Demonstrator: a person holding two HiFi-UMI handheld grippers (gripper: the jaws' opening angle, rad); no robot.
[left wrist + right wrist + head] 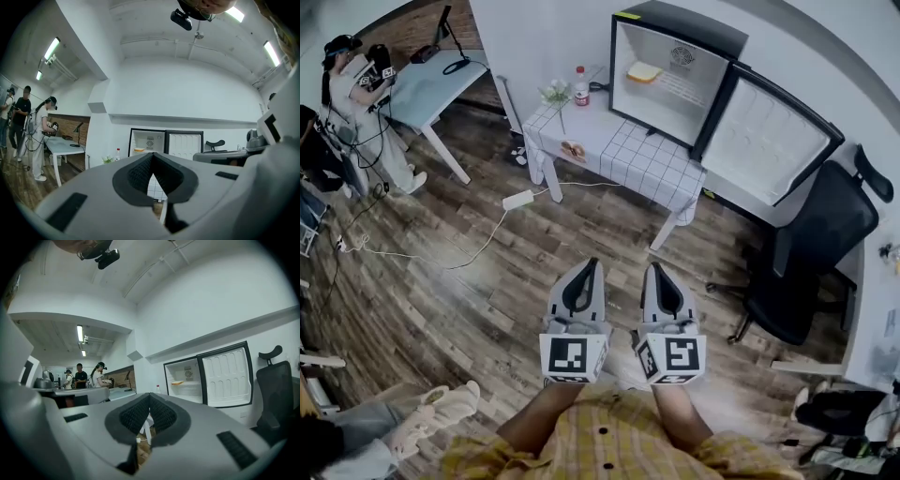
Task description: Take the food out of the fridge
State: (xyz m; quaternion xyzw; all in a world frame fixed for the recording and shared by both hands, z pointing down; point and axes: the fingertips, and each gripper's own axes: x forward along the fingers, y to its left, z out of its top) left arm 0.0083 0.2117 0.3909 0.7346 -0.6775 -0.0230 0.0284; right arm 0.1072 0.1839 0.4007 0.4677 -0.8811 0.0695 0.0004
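The left gripper (592, 265) and the right gripper (652, 270) both have their jaws pressed together on nothing, well apart from the open fridge (686, 67) on the table (628, 161). The food (644, 71), yellowish and too small to identify, lies on its shelf.
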